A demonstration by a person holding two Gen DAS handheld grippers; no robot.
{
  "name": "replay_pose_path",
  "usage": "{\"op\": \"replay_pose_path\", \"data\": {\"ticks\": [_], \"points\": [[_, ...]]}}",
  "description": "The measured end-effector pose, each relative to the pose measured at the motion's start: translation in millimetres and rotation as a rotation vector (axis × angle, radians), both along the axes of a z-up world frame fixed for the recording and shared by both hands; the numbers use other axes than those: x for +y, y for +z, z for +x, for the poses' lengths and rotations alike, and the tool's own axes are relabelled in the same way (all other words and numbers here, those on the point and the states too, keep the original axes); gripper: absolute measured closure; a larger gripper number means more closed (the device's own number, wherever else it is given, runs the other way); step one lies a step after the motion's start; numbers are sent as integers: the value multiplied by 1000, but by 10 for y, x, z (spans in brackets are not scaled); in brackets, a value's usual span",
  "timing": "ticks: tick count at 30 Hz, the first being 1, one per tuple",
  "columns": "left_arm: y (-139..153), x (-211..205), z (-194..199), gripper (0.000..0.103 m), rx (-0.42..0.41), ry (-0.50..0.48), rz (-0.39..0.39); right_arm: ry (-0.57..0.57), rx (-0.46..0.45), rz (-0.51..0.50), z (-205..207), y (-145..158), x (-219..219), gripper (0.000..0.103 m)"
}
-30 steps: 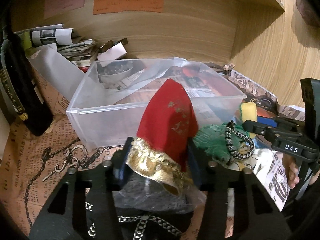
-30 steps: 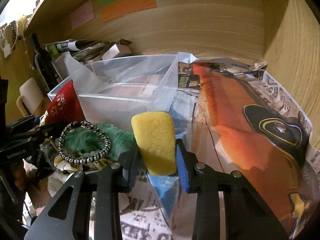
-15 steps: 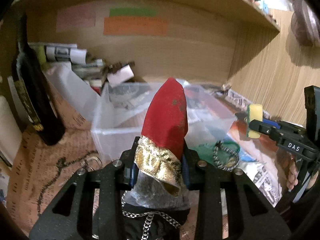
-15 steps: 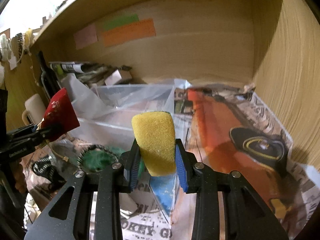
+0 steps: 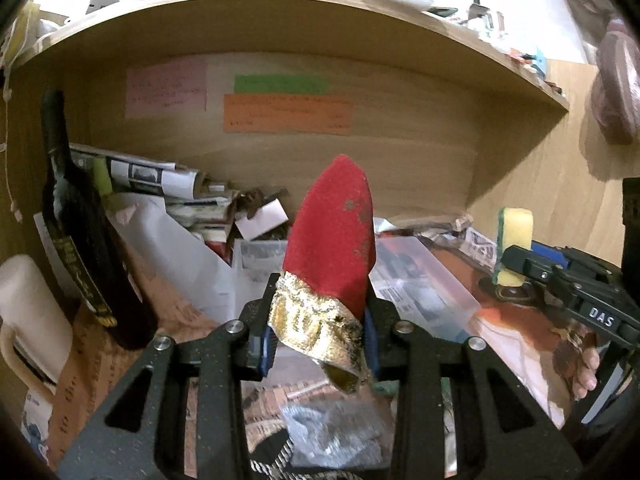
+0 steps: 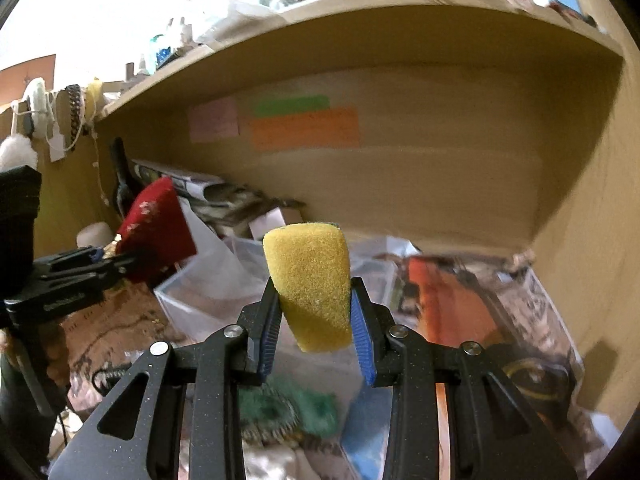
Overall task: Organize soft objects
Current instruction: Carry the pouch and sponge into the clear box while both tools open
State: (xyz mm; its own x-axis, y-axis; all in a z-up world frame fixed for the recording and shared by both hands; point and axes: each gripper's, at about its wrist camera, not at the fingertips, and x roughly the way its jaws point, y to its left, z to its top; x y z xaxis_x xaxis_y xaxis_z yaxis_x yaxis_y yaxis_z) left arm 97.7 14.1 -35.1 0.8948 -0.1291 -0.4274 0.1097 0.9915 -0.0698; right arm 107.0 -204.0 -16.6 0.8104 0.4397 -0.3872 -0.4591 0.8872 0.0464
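Observation:
My left gripper [image 5: 318,340] is shut on a red cloth pouch with a gold band [image 5: 332,240] and holds it up above the clear plastic bin [image 5: 432,292]. My right gripper [image 6: 316,332] is shut on a yellow sponge [image 6: 312,280] with a green back, also lifted over the bin [image 6: 204,300]. The sponge shows in the left wrist view [image 5: 514,232] at right. The red pouch shows in the right wrist view [image 6: 158,228] at left. A green knitted item with a striped cord ring [image 6: 280,408] lies below on the desk.
A dark bottle [image 5: 80,240] stands at left beside a white jug [image 5: 28,312]. Rolled papers and boxes [image 5: 180,192] pile against the wooden back wall. A shelf [image 5: 280,12] hangs overhead. Newspaper [image 6: 460,312] covers the desk at right. A grey cloth [image 5: 332,432] lies beneath the left gripper.
Both grippers have risen and tilted up with their loads. The bin and the green item have dropped lower in view and the shelf above has come into sight.

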Motion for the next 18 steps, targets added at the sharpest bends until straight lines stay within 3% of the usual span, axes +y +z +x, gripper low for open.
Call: {"op": "replay_pose_path", "data": {"ticks": [8,18], "points": [[72,77,382,68,37,14,1,26,0,-43,263,48,266,73],[-218,122,940,68,209,-7,3,37,147,-121,758,-221,477,73]]}}
